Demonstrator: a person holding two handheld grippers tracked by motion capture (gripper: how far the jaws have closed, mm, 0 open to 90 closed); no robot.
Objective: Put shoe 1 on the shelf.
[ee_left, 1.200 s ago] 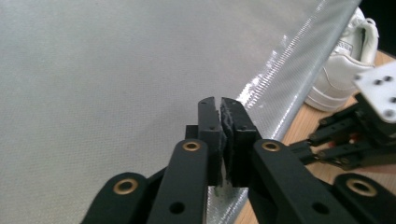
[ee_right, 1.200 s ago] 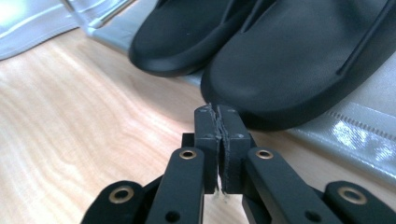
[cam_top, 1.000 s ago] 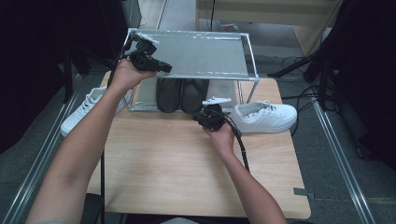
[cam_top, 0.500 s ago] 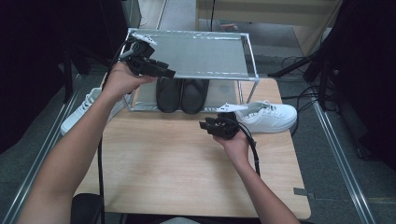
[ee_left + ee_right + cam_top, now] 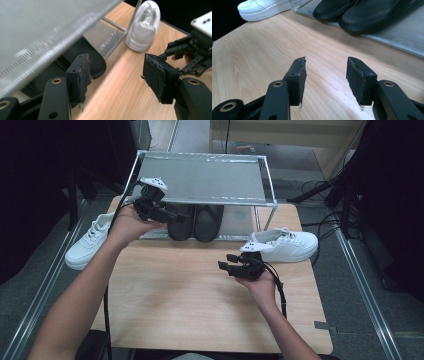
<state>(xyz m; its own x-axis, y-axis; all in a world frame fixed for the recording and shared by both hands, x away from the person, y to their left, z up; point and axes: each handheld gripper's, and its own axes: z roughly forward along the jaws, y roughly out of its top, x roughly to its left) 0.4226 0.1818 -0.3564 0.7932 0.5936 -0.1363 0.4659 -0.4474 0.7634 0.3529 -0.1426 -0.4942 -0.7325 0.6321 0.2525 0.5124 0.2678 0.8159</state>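
Note:
A pair of black shoes [image 5: 196, 221] stands on the lower shelf of a metal rack [image 5: 200, 201]. My left gripper [image 5: 174, 215] hovers at the rack's left front, just beside the left black shoe [image 5: 93, 58]. Its jaws have just been opening and nothing is between them [image 5: 117, 77]. My right gripper [image 5: 226, 262] hangs over the table in front of the rack. Its jaws have also just been opening, with only bare wood under the gap [image 5: 325, 75]. The black shoes [image 5: 367, 13] lie a little beyond its jaws.
One white sneaker [image 5: 286, 245] stands on the wooden table [image 5: 190, 305] at the rack's right. Another white sneaker [image 5: 89, 245] sits at the table's left edge. The rack's top shelf [image 5: 205, 177] is bare. Dark stands and cables surround the table.
Both grippers have opened from nearly shut. The left hand has dropped back from the rack's top corner to its front. The right hand has drawn away from the black shoes toward the person.

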